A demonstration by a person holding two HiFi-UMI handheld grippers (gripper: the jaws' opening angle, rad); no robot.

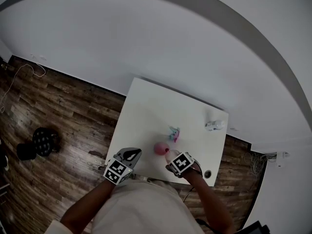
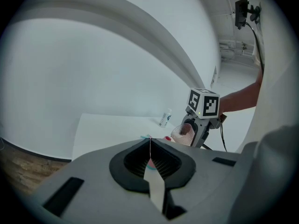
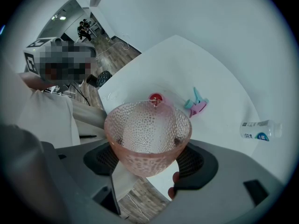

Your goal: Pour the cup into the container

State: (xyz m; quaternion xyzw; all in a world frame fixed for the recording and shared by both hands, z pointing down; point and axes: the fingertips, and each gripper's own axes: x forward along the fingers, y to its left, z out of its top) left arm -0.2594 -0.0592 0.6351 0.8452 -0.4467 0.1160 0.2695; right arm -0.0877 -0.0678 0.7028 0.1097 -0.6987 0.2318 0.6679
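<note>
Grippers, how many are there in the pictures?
2. The left gripper is shut and empty by the table's near edge; the right gripper holds a pink cup above the table.

A small bottle (image 3: 260, 129) and a clip (image 3: 197, 104) (teal and pink) sit apart on the white table (image 3: 187, 64).

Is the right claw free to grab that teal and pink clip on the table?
Probably not. The right claw is shut on the pink cup, though the clip itself lies unobstructed on the white table just beyond it.
</note>
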